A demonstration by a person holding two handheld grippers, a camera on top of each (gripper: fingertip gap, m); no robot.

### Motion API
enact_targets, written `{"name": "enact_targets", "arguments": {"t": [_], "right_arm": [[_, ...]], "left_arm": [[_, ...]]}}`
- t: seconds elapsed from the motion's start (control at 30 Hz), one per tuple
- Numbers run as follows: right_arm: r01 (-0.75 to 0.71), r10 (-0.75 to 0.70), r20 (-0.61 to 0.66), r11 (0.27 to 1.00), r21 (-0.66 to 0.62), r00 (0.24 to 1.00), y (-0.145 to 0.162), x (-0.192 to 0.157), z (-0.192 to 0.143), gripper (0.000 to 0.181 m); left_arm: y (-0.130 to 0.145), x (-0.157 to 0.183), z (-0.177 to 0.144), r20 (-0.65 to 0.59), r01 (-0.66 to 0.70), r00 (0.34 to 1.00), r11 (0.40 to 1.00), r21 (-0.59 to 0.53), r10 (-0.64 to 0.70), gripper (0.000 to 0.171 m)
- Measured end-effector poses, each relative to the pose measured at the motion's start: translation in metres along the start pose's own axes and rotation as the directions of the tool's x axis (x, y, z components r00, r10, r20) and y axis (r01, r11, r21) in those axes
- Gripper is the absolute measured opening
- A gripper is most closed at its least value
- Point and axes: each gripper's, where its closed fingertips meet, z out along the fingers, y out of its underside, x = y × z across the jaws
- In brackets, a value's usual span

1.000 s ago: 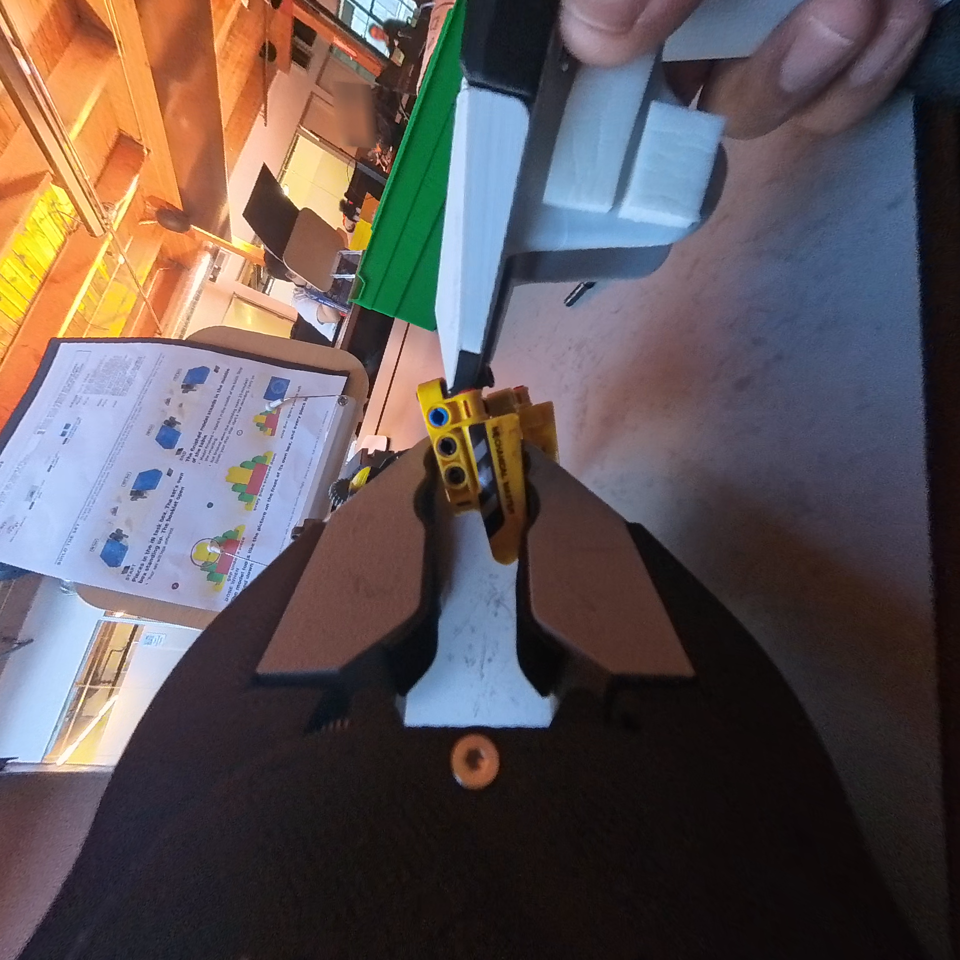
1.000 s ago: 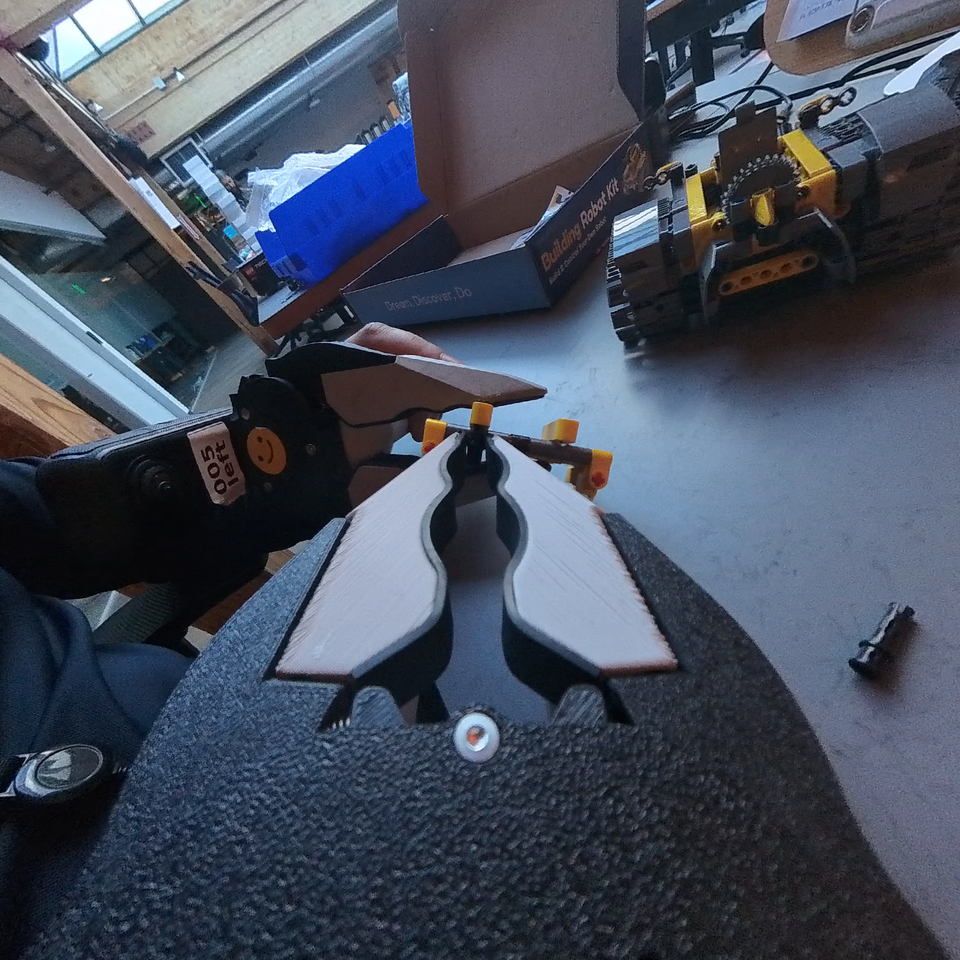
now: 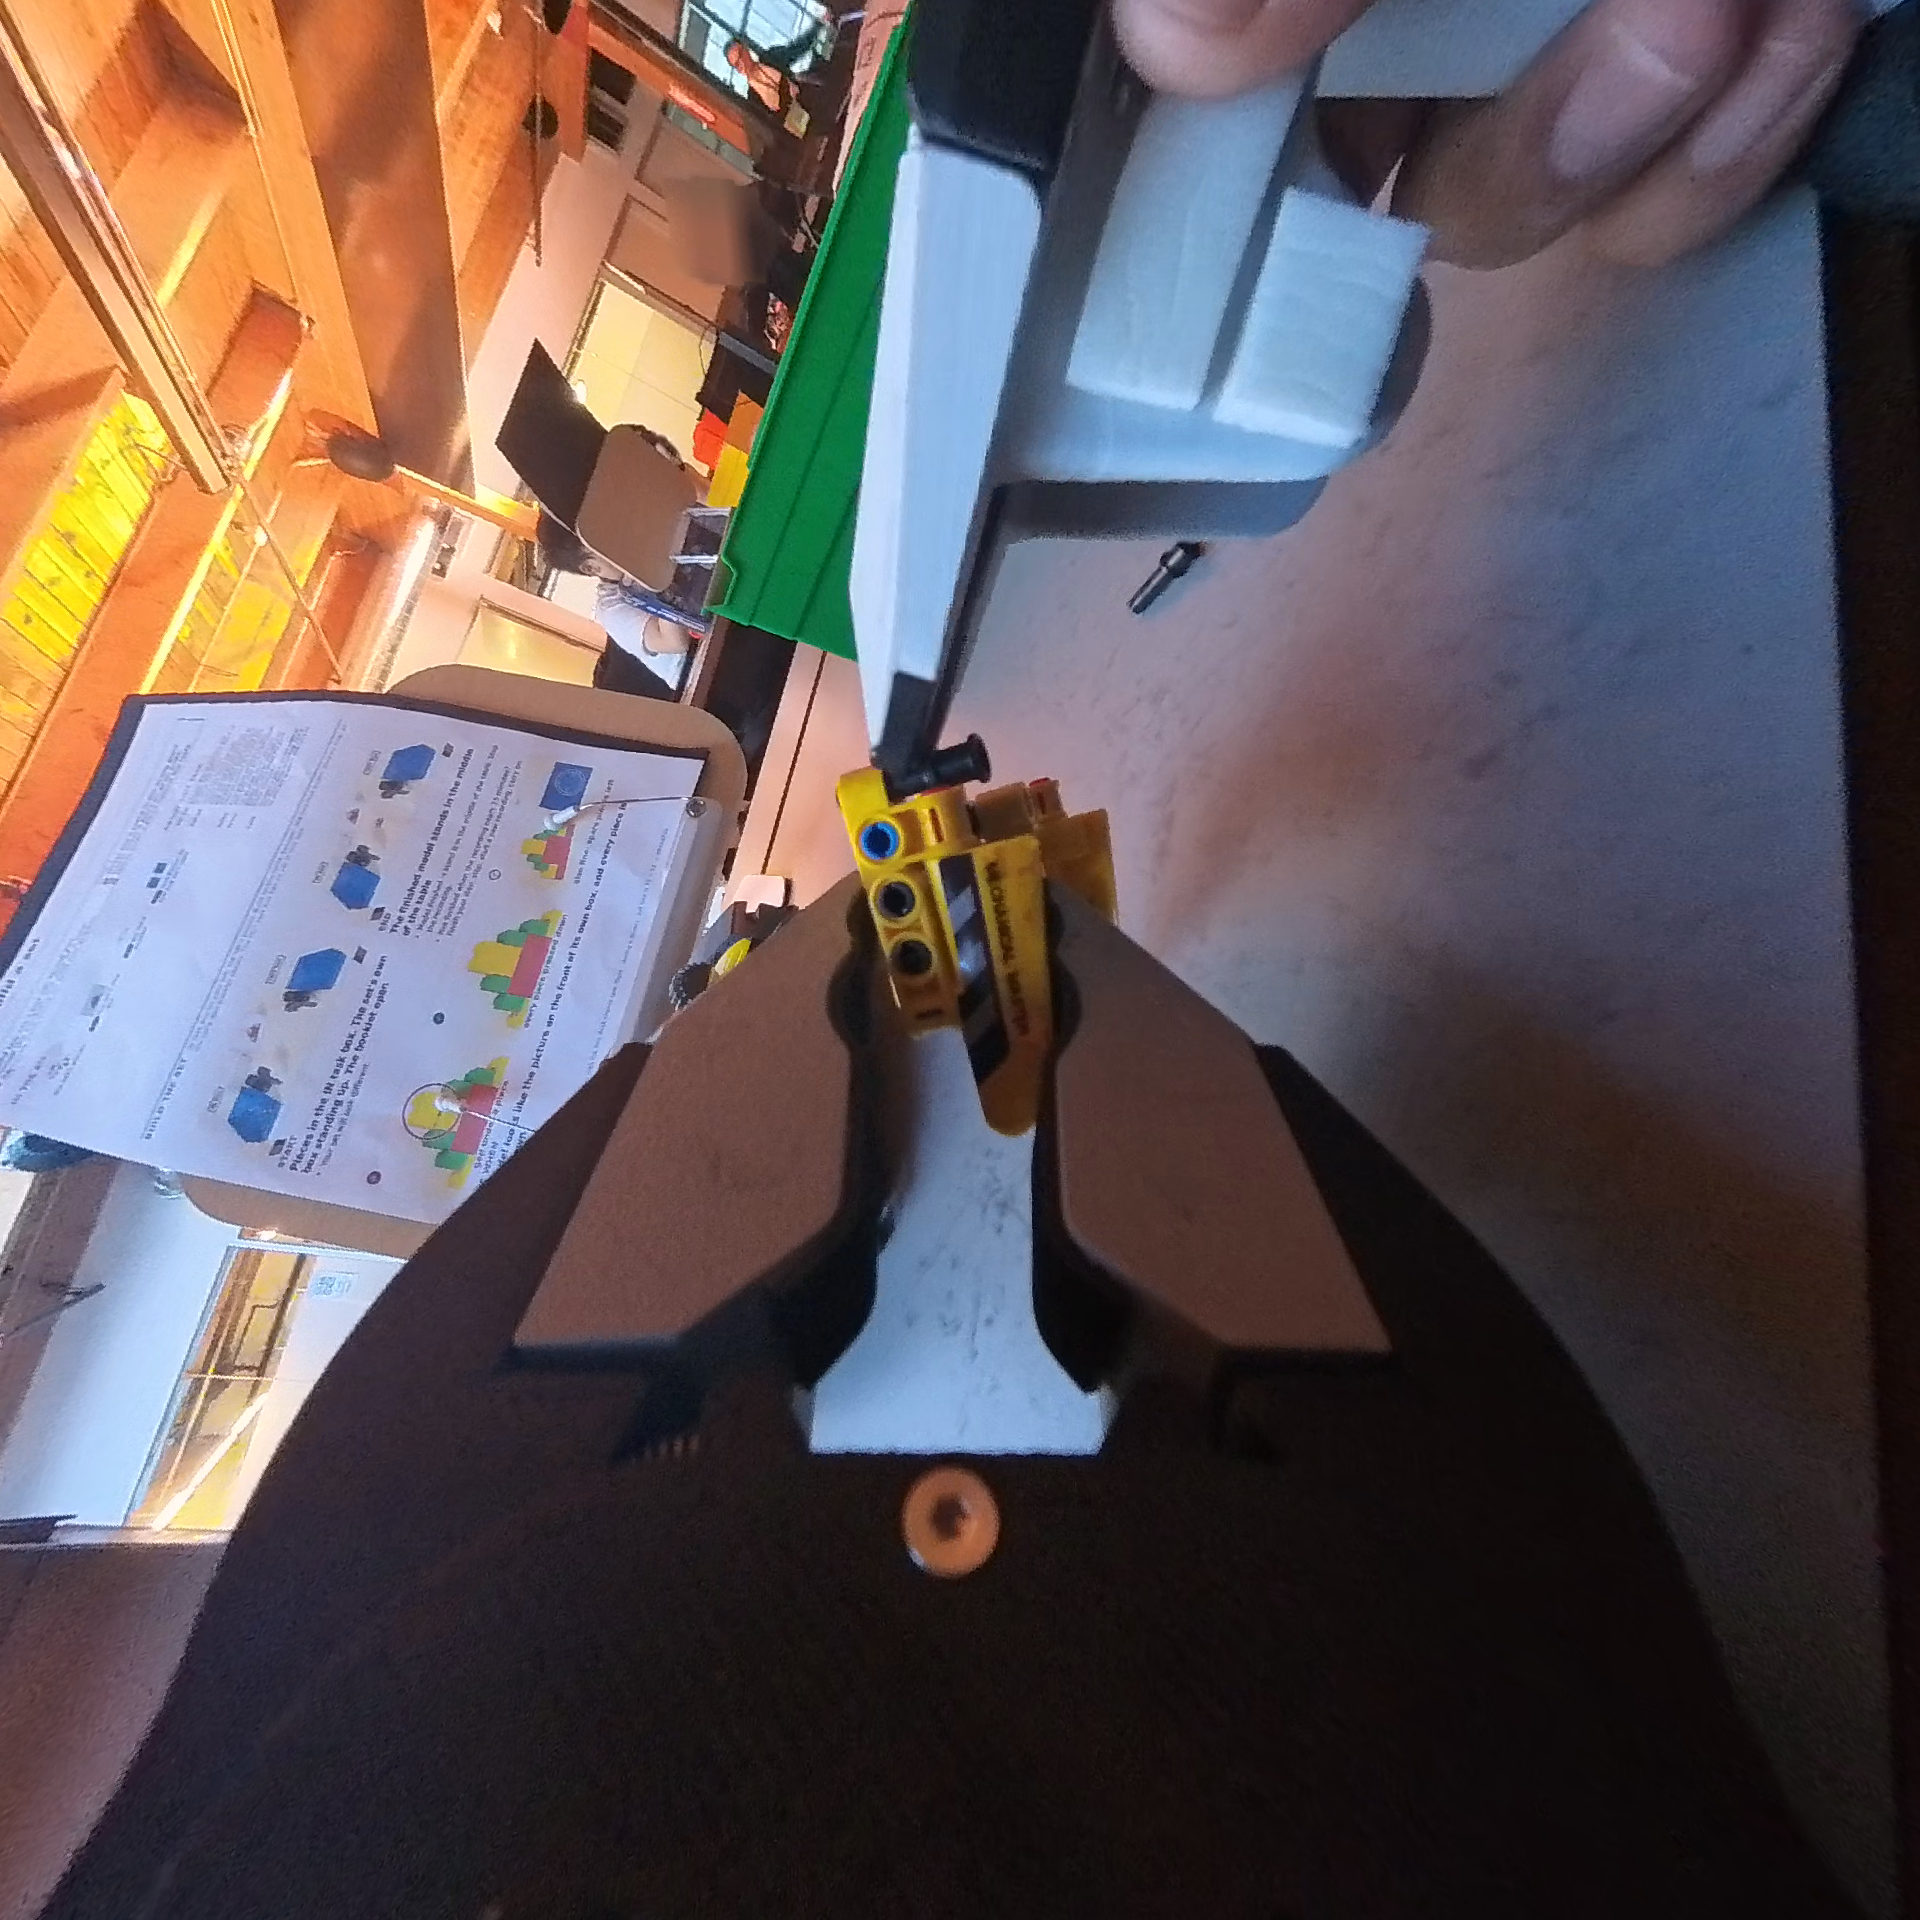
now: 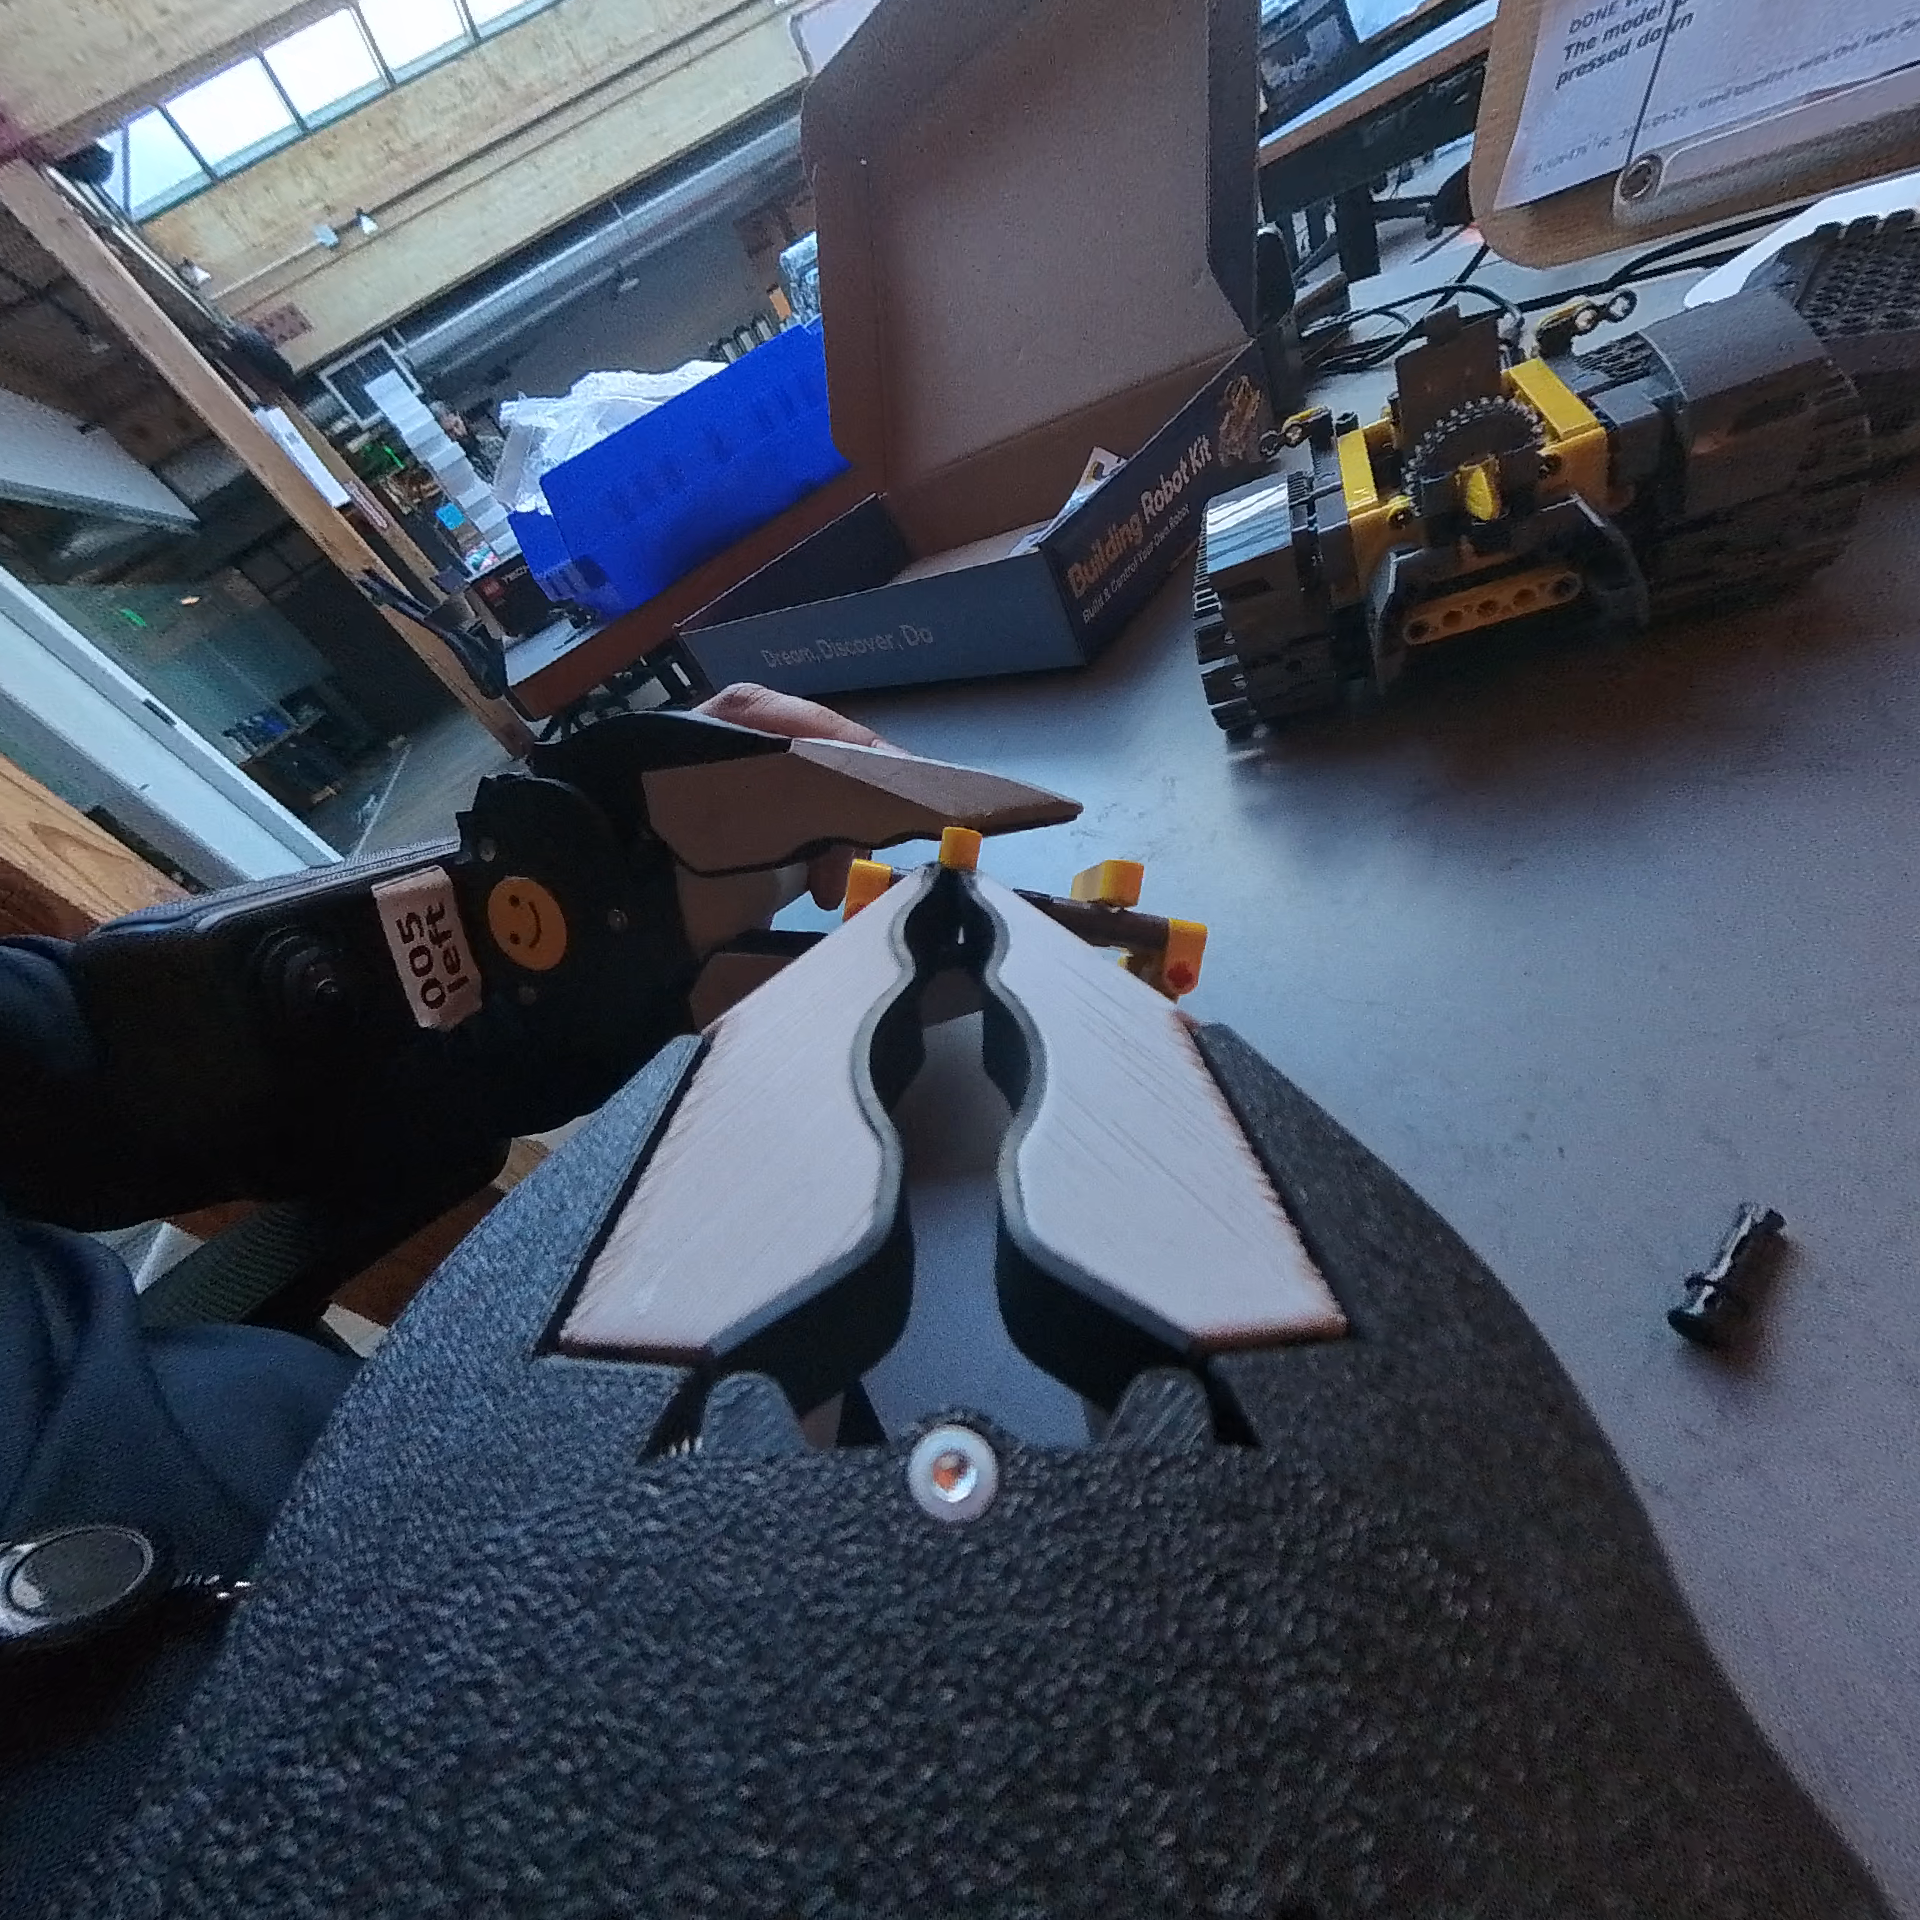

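Yellow plastic brick assembly (image 3: 961, 914), made of a holed beam and a striped panel, is pinched between the fingers of the left gripper (image 3: 961, 935) and held above the grey worktop (image 3: 1558, 935). A small black plastic pin (image 3: 940, 771) is seen at the assembly's far end, where the fingers of the right gripper (image 4: 951, 883) are pressed together on it. A second black pin (image 4: 1727, 1286) lies loose on the worktop, to the right of the right fingers. Farther ahead of them and to the right, a yellow-and-black tracked brick vehicle (image 4: 1507, 540) is stood beside an open cardboard box (image 4: 987, 436). A printed instruction sheet (image 3: 343, 956) is propped to the left of the left fingers.
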Motion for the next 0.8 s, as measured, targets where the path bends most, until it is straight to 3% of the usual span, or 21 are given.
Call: {"name": "enact_targets", "arguments": {"t": [0.8], "right_arm": [[-0.023,0.023,0.000,0.999,-0.030,1.000,0.0044,0.0011,0.0039,0.005]], "left_arm": [[0.0034,0.0048,-0.0035,-0.011,-0.002,1.000,1.000,-0.001,0.002,0.026]]}}
